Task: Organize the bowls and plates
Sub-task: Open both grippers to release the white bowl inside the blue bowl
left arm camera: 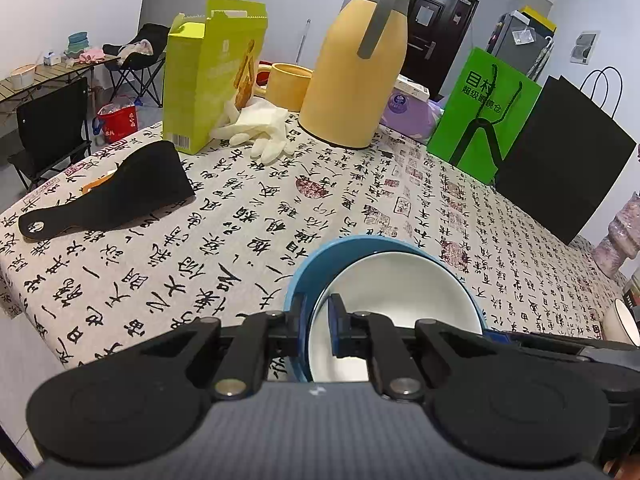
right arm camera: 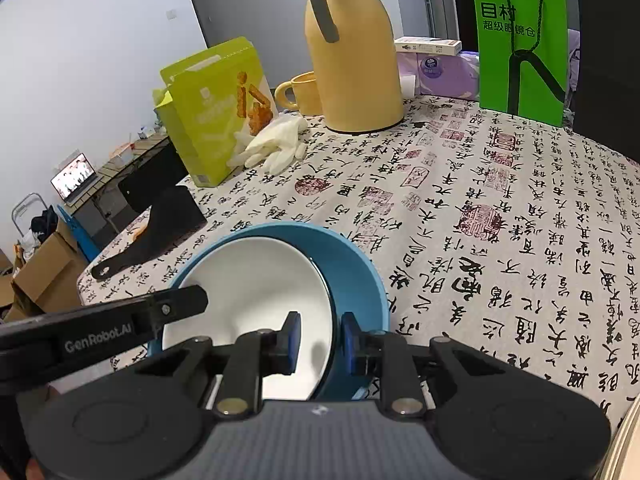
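Through my left wrist camera, my left gripper is clenched on the left rim of the blue bowl: one pad sits outside the blue wall, the other inside, against the white bowl nested in it. Both bowls sit at the near edge of the table, on the calligraphy-print tablecloth. To the far left lies a black spatula-shaped tool. Farther back stand an open lime-green box, a pair of white gloves just beside it, a yellow mug and a tall yellow thermos jug. On the far right stand a green paper bag and a black paper bag; another white bowl peeks in at the right edge. Through my right wrist camera, my right gripper grasps the right side of the same stack, one pad inside the white bowl and one outside the blue bowl. The left gripper's finger reaches in from the left over the white bowl's rim. The jug, box, gloves and green bag stand at the far side.
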Action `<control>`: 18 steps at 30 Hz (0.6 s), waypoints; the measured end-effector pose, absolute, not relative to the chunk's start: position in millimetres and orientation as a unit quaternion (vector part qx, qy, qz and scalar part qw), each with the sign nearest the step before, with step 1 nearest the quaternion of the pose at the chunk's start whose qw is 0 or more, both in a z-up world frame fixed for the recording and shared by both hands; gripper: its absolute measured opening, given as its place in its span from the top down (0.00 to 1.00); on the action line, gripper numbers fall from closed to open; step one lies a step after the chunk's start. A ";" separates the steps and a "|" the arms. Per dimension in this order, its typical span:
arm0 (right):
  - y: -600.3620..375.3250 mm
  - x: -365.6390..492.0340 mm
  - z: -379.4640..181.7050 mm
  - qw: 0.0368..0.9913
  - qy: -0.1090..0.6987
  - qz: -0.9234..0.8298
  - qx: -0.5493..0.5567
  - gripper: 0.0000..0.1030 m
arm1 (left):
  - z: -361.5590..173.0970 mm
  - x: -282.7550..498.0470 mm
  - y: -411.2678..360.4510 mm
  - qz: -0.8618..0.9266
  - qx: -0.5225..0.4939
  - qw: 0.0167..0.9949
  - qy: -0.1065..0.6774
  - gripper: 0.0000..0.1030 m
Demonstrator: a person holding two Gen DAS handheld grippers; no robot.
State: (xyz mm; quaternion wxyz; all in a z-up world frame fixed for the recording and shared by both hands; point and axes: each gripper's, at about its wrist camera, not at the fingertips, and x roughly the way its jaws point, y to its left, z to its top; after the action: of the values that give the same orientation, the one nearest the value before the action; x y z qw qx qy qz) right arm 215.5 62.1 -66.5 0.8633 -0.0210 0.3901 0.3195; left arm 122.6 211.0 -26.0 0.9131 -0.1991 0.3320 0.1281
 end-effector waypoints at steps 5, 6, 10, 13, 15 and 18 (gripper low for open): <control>57.7 220.4 -66.0 0.859 0.401 0.318 -0.003 0.83 | -26.4 125.8 211.0 0.132 -0.201 0.910 0.338 0.89; 57.3 220.7 -64.8 0.858 0.402 0.320 -0.003 0.82 | -26.5 125.9 210.8 0.133 -0.202 0.910 0.338 0.89; 52.1 219.4 -53.2 0.865 0.386 0.321 -0.003 0.68 | -27.6 126.6 210.7 0.139 -0.204 0.906 0.342 0.90; 47.9 220.1 -46.8 0.868 0.377 0.323 -0.004 0.68 | -26.5 126.0 211.1 0.138 -0.207 0.907 0.341 0.90; 47.6 219.2 -46.0 0.869 0.374 0.325 -0.004 0.68 | -24.7 125.3 209.4 0.136 -0.205 0.909 0.338 0.90; 44.9 216.0 -46.0 0.871 0.365 0.329 0.001 0.65 | -22.2 124.1 208.3 0.131 -0.208 0.911 0.331 0.88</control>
State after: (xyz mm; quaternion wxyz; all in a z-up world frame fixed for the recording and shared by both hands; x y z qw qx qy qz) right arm 216.0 44.9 -46.0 0.8707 0.0005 0.3651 0.3293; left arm 124.1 208.3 -22.2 0.9111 -0.2079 0.3310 0.1310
